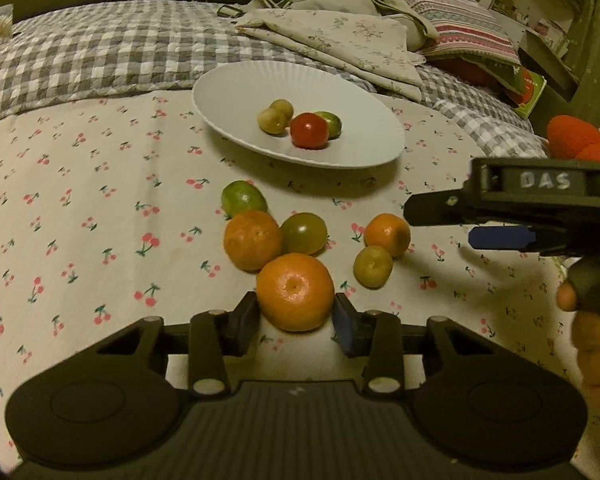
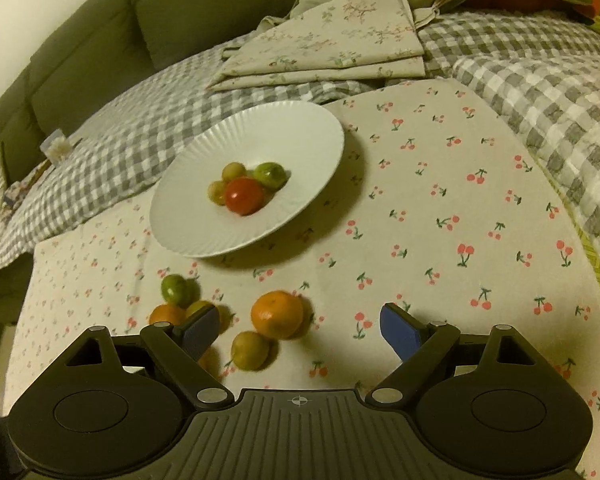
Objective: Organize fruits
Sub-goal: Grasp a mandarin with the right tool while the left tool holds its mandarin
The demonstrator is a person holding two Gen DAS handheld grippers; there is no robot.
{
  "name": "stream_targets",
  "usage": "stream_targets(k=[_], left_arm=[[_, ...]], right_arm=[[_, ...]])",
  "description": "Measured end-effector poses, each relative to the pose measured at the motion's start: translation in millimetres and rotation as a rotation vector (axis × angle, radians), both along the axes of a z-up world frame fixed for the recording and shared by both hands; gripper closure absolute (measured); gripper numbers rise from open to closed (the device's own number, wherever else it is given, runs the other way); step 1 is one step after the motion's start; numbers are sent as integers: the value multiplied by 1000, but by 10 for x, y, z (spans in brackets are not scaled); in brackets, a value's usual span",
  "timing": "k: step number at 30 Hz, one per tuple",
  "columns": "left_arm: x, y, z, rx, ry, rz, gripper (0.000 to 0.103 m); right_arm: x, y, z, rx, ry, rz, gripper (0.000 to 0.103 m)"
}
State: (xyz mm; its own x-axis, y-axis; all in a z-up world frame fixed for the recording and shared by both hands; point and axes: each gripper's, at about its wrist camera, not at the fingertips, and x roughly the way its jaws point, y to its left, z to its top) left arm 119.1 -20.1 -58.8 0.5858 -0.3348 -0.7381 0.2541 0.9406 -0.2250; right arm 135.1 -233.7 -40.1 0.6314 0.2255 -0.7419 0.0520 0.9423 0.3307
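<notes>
A white plate holds a red tomato and three small green-yellow fruits. In front of it on the cherry-print cloth lie several loose fruits: oranges, green fruits and a lime. My left gripper is shut on the nearest orange, its pads touching both sides. My right gripper is open and empty, above a small orange and a yellow-green fruit. It also shows in the left wrist view at the right. The plate also shows in the right wrist view.
Folded floral cloths and striped pillows lie behind the plate on a grey checked blanket. An orange plush toy sits at the far right. A sofa back runs along the rear.
</notes>
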Motion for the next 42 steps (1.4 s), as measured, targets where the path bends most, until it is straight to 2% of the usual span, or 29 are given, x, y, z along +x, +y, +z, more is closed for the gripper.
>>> stream_targets(k=[10,12,15,19,21,24,42], left_arm=[[-6,94,70,44,-1,40,65],[-2,109,59,41,11,46,65],[-2,120,62,45,12,54,65],[-3,127,70,51,7,62,65],[0,127,68,50,9,64,65],[1,126,63,52,10,67,65],[0,144,68,48,12,79,65]], right_arm=[[74,136,-148,-39,-16,20,17],[82,191,-173,-50,-29,41,22],[124,268,-221,-59,-29,71,41],[155,346,-265,-77,-39,91,54],[162,356,-273,-72,-42,99,63],[160,370,-271,-92,-48,100,68],[111,377,-226,-110,-68,93,69]])
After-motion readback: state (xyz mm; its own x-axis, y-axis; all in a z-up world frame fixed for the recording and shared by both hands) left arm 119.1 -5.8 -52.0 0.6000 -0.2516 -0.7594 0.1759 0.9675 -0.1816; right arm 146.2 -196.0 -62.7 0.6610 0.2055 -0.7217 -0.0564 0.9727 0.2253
